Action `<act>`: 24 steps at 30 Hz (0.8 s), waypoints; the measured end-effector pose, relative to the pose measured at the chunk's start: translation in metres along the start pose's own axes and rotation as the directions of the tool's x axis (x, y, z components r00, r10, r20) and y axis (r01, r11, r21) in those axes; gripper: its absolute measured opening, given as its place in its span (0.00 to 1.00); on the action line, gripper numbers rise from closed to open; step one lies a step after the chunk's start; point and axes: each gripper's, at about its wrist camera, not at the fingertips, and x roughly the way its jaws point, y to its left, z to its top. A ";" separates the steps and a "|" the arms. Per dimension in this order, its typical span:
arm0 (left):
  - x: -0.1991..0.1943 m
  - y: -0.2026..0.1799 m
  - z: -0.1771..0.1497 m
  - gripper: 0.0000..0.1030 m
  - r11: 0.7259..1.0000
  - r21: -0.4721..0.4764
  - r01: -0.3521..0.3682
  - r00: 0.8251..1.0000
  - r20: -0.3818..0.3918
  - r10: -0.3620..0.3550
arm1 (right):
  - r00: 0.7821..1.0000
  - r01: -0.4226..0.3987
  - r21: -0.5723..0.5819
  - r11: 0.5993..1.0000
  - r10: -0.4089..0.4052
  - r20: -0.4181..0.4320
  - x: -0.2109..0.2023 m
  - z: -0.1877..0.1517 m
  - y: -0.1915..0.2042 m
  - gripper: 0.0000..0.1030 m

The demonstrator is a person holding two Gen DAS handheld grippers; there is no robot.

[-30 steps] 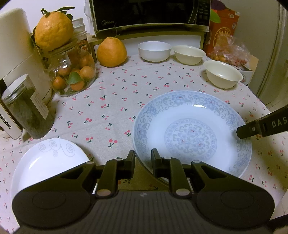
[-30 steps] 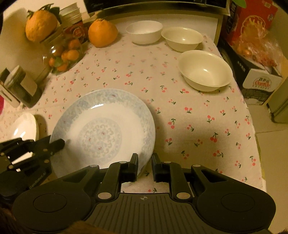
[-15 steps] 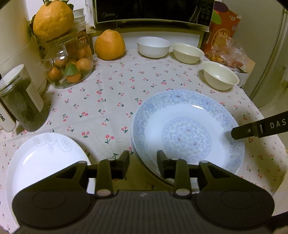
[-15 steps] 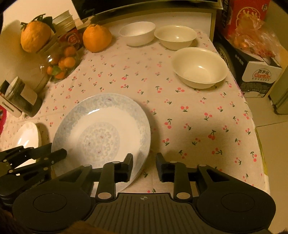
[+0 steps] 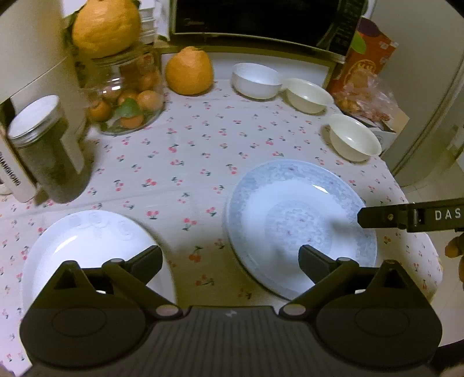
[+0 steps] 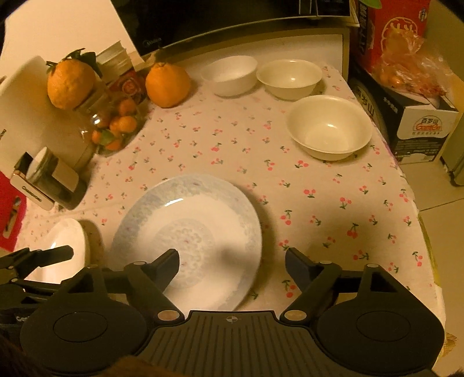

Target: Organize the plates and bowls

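Blue-patterned plate point(image 5: 301, 223): it lies flat on the counter point(image 5: 203, 150), on the cherry-print cloth; take it as your landmark for everything below.

What changed: a second ago both of your grippers were pinched nearly shut at the near rim of this plate; now both have let go and the plate rests on its own.

Left gripper point(image 5: 230, 258): released, jaws opening (nothing pressed between them). One finger hangs over the near part of the plate, the other over the white plate.

Right gripper point(image 6: 232, 262): released too, jaws opening. Its left finger is above the plate's near half, its right finger over bare cloth just beside the plate's right rim.

White plate point(image 5: 87, 255): to the left of the blue-patterned plate, apart from it, with a strip of cloth between.

Bowls: three, all beyond the plate. The cream bowl point(image 6: 329, 127) is nearest, past its far right rim; a second cream bowl point(image 6: 290, 78) and a white bowl point(image 6: 229, 75) sit side by side farther back, in front of the microwave point(image 5: 255, 20).

Clutter: a glass jar of small oranges point(image 5: 127, 98) and a dark lidded jar point(image 5: 49, 150), both far left of the plate.

Meaning for the task: you have most likely finished placing this plate. The white plate is not stacked with it and the bowls are not nested, so I judge the sorting only begun.
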 end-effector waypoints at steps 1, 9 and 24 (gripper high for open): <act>-0.002 0.003 0.001 0.98 1.000 -0.003 -0.003 1.000 -0.003 0.003 | 1.000 -0.005 -0.002 1.000 0.005 0.002 -0.001 0.000 0.002 0.82; -0.020 0.033 0.003 1.00 1.000 -0.021 -0.022 1.000 0.006 0.022 | 0.996 -0.082 -0.036 0.996 0.083 0.013 -0.004 -0.002 0.033 0.83; -0.040 0.110 -0.021 1.00 0.992 -0.048 -0.118 0.992 0.045 0.120 | 0.966 -0.255 -0.148 0.955 0.256 -0.013 0.002 -0.025 0.116 0.83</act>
